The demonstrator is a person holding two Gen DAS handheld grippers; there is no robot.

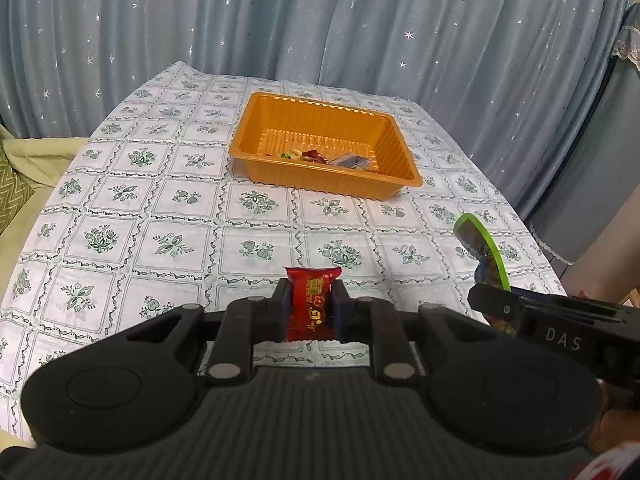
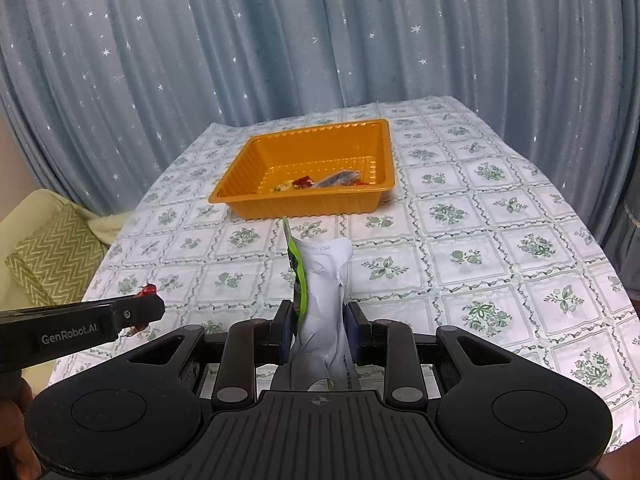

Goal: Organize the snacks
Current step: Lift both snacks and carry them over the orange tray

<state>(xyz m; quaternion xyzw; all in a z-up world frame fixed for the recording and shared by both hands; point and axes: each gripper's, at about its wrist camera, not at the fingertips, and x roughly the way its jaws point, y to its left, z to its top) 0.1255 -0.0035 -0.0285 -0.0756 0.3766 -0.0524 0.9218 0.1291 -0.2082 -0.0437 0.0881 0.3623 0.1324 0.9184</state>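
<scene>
left gripper (image 1: 312,304) fingers clenched on a red snack packet (image 1: 311,303), packet upright, held above the worktop (image 1: 168,208). right gripper (image 2: 319,320) fingers clenched on a crumpled white pouch with green edge (image 2: 326,280), pouch upright and sticking out past the fingertips. in the left wrist view the right gripper sits at 3 o'clock, green edge of the pouch showing; in the right wrist view the left gripper sits at 9 o'clock, bit of red wrapper showing. both held over the floral tablecloth (image 2: 500,248), well apart from the orange tray (image 1: 394,186) at 12 o'clock. tray holds a few small wrapped snacks (image 1: 320,157) bunched along its near wall. blue star-print curtain (image 1: 320,20) behind.
</scene>
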